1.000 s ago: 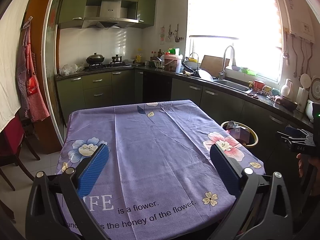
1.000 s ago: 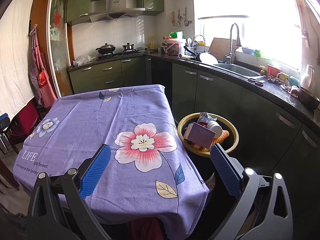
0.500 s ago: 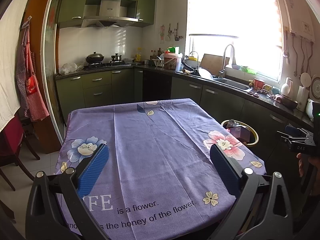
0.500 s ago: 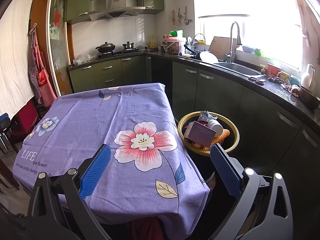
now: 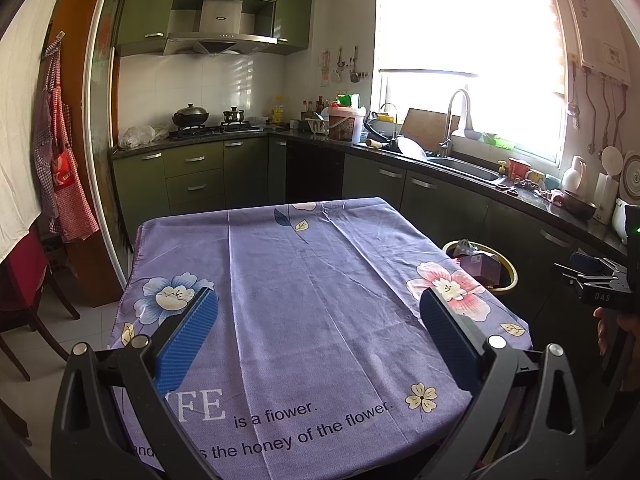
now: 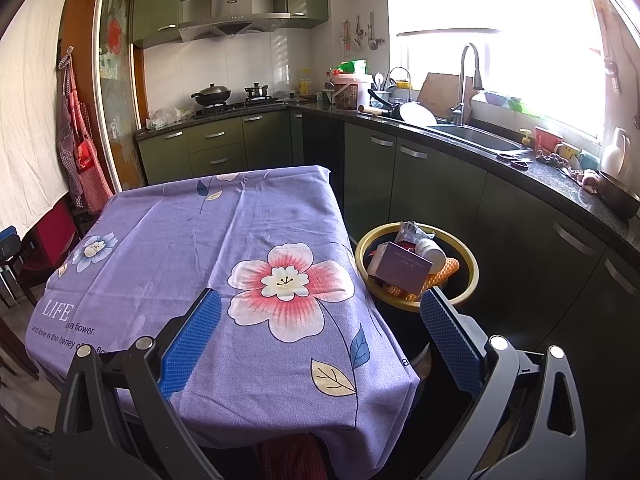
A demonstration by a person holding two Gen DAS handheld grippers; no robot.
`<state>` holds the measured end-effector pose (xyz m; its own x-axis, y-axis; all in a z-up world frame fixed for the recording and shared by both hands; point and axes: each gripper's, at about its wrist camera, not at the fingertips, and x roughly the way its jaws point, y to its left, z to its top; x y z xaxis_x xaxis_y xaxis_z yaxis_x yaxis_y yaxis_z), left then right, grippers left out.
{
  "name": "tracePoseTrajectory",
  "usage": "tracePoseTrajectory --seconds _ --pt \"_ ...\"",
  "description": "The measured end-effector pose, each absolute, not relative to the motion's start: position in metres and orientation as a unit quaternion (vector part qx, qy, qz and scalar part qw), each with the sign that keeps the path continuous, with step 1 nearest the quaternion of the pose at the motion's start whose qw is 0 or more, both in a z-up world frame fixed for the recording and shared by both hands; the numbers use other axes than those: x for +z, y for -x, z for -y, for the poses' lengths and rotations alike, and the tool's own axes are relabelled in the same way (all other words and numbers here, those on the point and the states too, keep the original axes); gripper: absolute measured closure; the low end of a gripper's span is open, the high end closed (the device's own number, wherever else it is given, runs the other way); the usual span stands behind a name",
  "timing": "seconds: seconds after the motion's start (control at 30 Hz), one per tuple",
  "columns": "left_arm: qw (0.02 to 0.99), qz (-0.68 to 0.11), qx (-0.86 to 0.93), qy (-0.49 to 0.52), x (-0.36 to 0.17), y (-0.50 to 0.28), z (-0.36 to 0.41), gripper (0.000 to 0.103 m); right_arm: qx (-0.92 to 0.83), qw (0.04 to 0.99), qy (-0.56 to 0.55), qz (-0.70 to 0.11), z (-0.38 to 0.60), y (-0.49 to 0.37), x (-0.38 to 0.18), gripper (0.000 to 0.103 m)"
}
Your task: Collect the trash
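A yellow-rimmed bin (image 6: pixel 470 258) stands on the floor right of the table and also shows in the left wrist view (image 5: pixel 508 268). It holds a purple box (image 6: pixel 402 268), a white bottle (image 6: pixel 430 249), an orange cloth (image 6: pixel 448 266) and a crumpled wrapper (image 6: pixel 412 232). The table's purple flowered cloth (image 5: pixel 316 304) bears no loose items. My left gripper (image 5: pixel 318 336) is open and empty above the table's near edge. My right gripper (image 6: pixel 320 334) is open and empty above the table's near right corner, left of the bin. The right gripper's body shows at the left wrist view's right edge (image 5: pixel 600 288).
Dark green cabinets and a black counter (image 6: pixel 560 184) with a sink (image 6: pixel 476 138) run along the right, close behind the bin. A stove with pots (image 5: pixel 208 120) is at the back. A red chair (image 5: pixel 24 280) and hanging aprons (image 5: pixel 60 168) are at the left.
Both grippers have drifted very slightly; the views are almost the same. Both stay open and empty.
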<state>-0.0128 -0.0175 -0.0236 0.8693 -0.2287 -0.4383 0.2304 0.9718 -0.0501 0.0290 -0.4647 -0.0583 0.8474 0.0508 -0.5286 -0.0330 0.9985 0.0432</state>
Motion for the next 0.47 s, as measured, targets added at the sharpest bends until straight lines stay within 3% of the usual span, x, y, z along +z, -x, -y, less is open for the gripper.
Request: tracePoseTrajectory --seconds 0.47 --pt "0.961 -0.253 -0.11 0.006 -0.03 -0.007 0.01 0.007 0.024 0.958 -0.015 -0.284 0.466 -0.036 -0.065 0.005"
